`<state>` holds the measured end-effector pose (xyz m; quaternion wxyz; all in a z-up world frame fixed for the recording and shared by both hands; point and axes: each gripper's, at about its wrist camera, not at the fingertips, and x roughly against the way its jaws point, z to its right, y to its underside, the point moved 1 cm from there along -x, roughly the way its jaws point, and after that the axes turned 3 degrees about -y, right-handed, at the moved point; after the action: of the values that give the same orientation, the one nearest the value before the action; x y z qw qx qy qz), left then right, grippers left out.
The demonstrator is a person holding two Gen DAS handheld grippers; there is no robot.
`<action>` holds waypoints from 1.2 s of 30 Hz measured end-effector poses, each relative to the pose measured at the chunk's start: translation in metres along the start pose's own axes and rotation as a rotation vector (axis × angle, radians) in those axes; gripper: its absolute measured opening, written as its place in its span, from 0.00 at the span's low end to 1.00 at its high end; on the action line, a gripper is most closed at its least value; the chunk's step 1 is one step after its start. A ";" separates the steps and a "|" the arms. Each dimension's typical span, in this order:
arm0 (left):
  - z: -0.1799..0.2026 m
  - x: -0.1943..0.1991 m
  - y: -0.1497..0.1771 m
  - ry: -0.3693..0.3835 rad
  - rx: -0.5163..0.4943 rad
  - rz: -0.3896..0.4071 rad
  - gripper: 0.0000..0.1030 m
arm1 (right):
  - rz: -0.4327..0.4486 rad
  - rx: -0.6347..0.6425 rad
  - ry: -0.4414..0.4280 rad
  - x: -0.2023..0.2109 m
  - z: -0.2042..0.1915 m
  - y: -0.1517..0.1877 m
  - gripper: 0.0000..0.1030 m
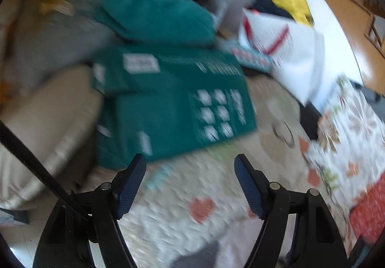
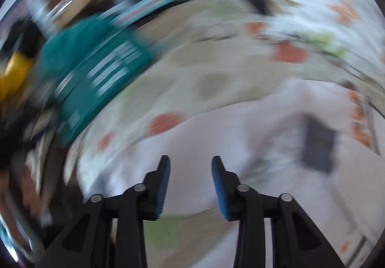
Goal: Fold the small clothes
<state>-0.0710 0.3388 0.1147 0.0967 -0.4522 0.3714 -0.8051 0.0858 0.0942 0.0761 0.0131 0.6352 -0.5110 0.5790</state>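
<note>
1. While our left gripper [image 1: 190,167] hangs spread and empty, bare floral quilted bedspread [image 1: 182,198] lies before it, bounded by a teal printed cardboard box [image 1: 173,104].
2. Our right gripper [image 2: 190,169], parted and empty, hovers over the pale pink small garment [image 2: 216,138], its edge just ahead.

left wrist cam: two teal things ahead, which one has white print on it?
The flat teal cardboard box, nearer the fingers, carries white labels and icons. The rumpled teal cloth behind it is plain.

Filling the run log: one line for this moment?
left gripper: open, empty | right gripper: open, empty | pale garment: on floral bedspread
</note>
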 end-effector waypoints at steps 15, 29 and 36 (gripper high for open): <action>-0.076 0.011 -0.027 -0.105 0.206 0.097 0.73 | -0.067 0.660 0.097 -0.082 -0.135 0.064 0.55; -0.002 0.003 0.004 -0.012 0.001 0.018 0.73 | 0.270 -0.147 0.062 0.059 0.041 0.004 0.11; 0.067 0.003 0.044 0.090 -0.169 -0.063 0.73 | 0.453 -0.740 0.296 0.195 0.255 0.111 0.11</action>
<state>-0.0268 0.2720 0.1075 0.0158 -0.4336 0.4277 -0.7930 0.1586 -0.2374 0.0744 0.1848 0.3705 -0.8022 0.4301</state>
